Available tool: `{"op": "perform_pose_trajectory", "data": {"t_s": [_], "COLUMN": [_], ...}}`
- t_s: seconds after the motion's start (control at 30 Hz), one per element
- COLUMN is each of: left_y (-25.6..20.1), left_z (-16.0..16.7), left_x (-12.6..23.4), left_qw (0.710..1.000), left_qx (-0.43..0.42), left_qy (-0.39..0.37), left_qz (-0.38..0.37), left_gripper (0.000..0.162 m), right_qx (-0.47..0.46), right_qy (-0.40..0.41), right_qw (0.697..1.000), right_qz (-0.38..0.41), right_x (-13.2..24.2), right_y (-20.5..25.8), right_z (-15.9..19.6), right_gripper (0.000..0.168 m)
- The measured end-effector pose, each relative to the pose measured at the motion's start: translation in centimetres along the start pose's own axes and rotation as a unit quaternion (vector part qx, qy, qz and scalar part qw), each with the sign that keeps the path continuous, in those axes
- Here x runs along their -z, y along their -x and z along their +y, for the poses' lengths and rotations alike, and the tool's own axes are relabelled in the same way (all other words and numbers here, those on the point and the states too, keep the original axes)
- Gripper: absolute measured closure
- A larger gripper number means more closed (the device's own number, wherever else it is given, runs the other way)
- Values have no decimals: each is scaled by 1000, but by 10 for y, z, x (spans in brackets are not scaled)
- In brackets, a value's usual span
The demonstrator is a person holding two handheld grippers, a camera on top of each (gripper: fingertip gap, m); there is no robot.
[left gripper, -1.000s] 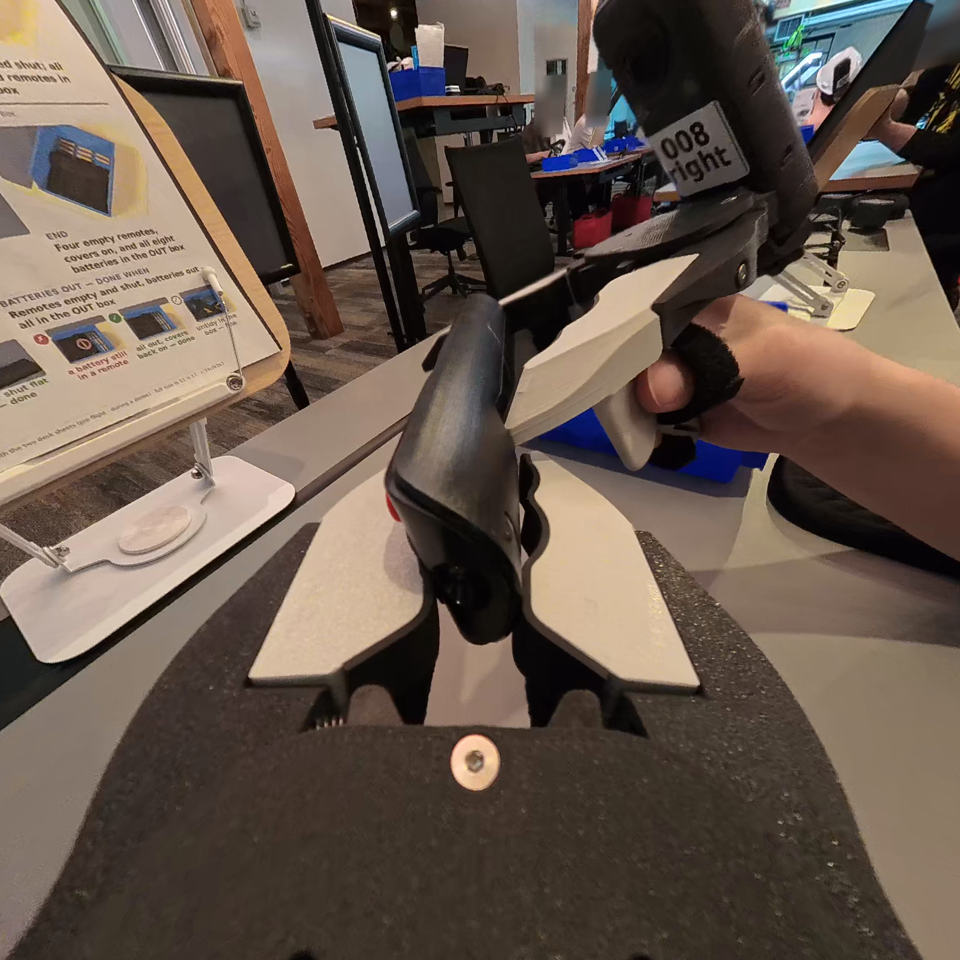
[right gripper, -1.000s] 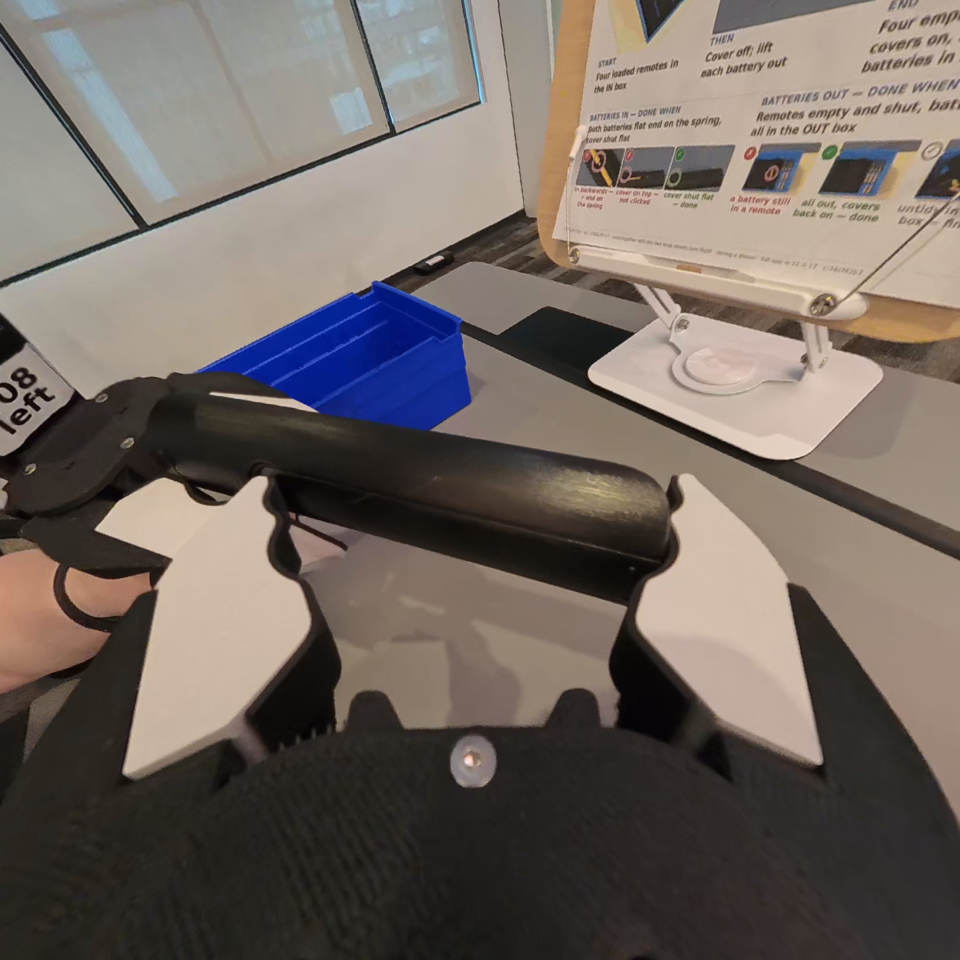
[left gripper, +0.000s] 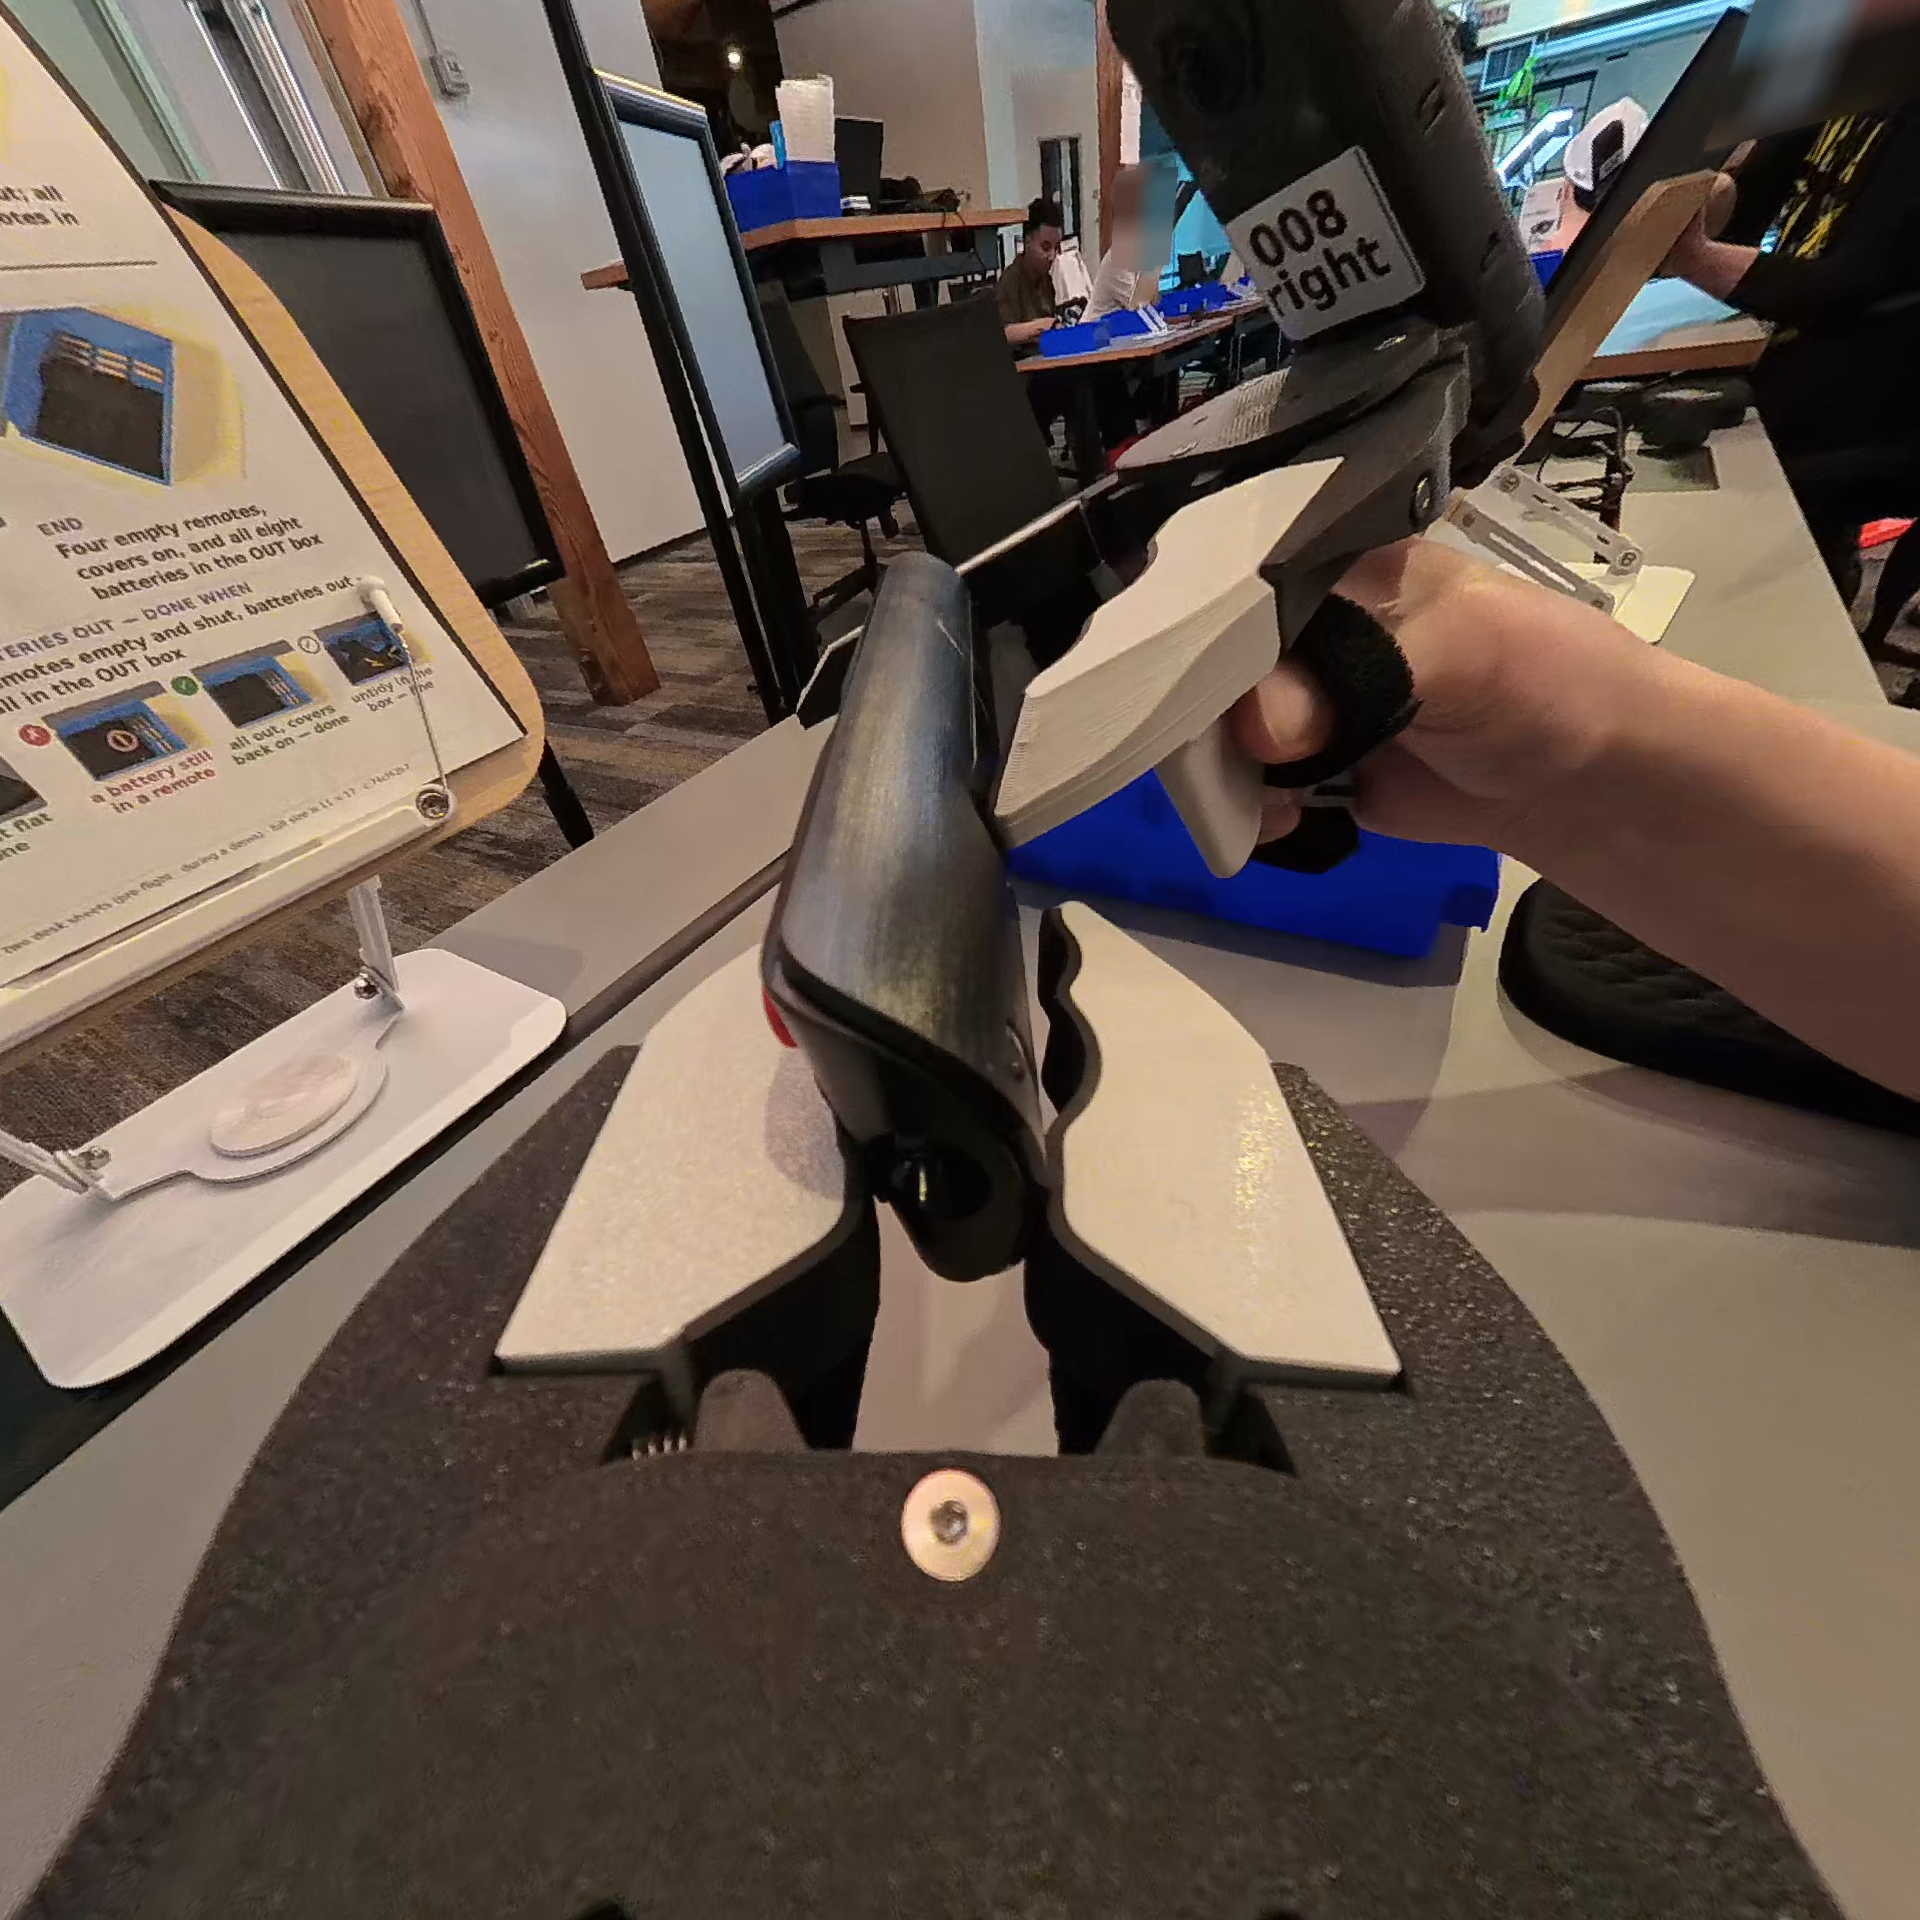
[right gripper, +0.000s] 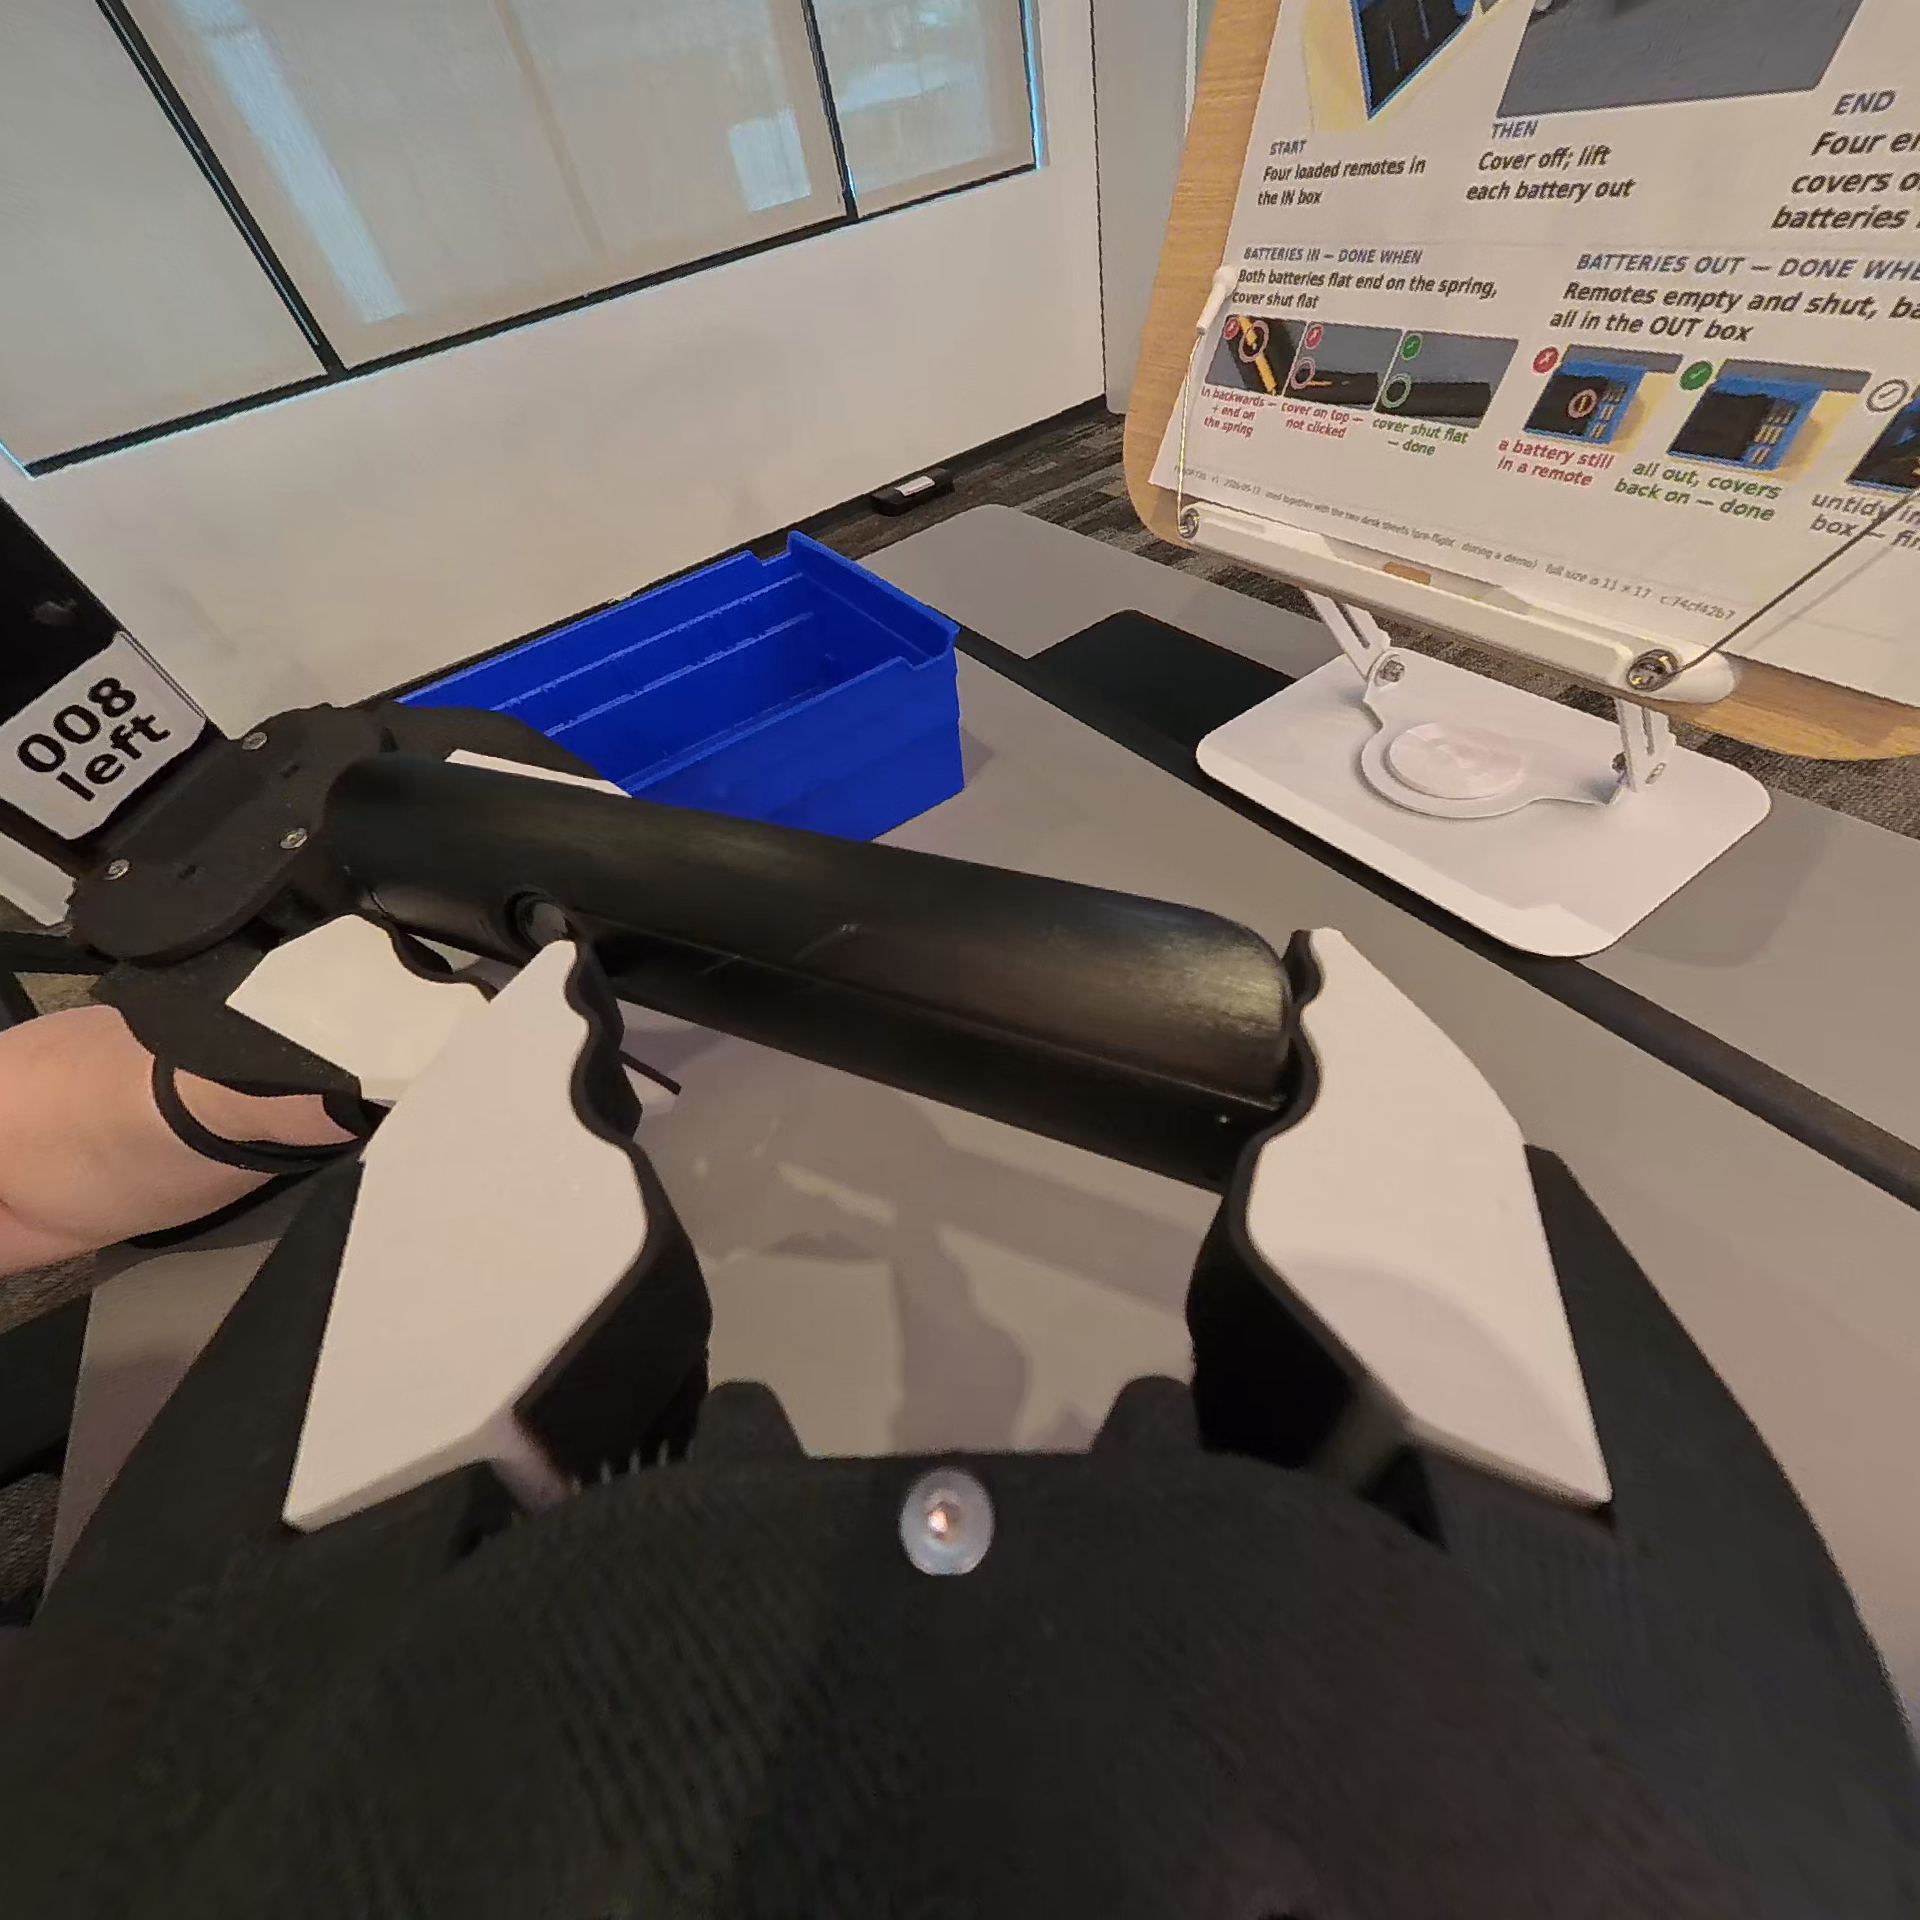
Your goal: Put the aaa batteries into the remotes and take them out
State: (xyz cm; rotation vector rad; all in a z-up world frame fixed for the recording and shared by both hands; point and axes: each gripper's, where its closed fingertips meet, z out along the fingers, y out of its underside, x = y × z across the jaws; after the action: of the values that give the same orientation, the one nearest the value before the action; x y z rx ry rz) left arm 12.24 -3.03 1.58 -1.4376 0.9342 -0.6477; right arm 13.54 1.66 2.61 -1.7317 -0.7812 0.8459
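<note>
A long black remote (left gripper: 894,831) is held in the air between both grippers, back side up; it also shows in the right wrist view (right gripper: 935,987). My left gripper (left gripper: 925,956) is shut on its near end, where a red button edge shows. My right gripper (right gripper: 935,987) spans the other part lengthwise, one finger against the remote's end and the other against its back. The right gripper also shows in the left wrist view (left gripper: 914,753). A seam crosses the remote's back. No batteries are in view.
A blue bin (right gripper: 748,696) stands on the grey table (right gripper: 1039,644) behind the remote, and another blue bin (left gripper: 1247,883) sits under my right hand. An instruction board on a white stand (right gripper: 1486,790) is at the table edge. A black pad (left gripper: 1662,1008) lies to the right.
My right gripper's fingers have closed in a little along the remote. The remote has tilted slightly. The left gripper's hold has not changed.
</note>
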Motion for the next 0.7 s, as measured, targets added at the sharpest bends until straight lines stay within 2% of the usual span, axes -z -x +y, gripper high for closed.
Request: {"op": "perform_pose_trajectory", "data": {"t_s": [0.7], "left_y": [-1], "left_z": [2], "left_x": [-1], "left_qw": [1000], "left_qx": [-2], "left_qy": [3], "left_qz": [8], "left_gripper": [131], "right_qx": [4], "right_qy": [3], "right_qw": [1000], "right_qz": [-9], "right_x": [1], "right_y": [-1], "right_z": [0], "right_gripper": [50]}}
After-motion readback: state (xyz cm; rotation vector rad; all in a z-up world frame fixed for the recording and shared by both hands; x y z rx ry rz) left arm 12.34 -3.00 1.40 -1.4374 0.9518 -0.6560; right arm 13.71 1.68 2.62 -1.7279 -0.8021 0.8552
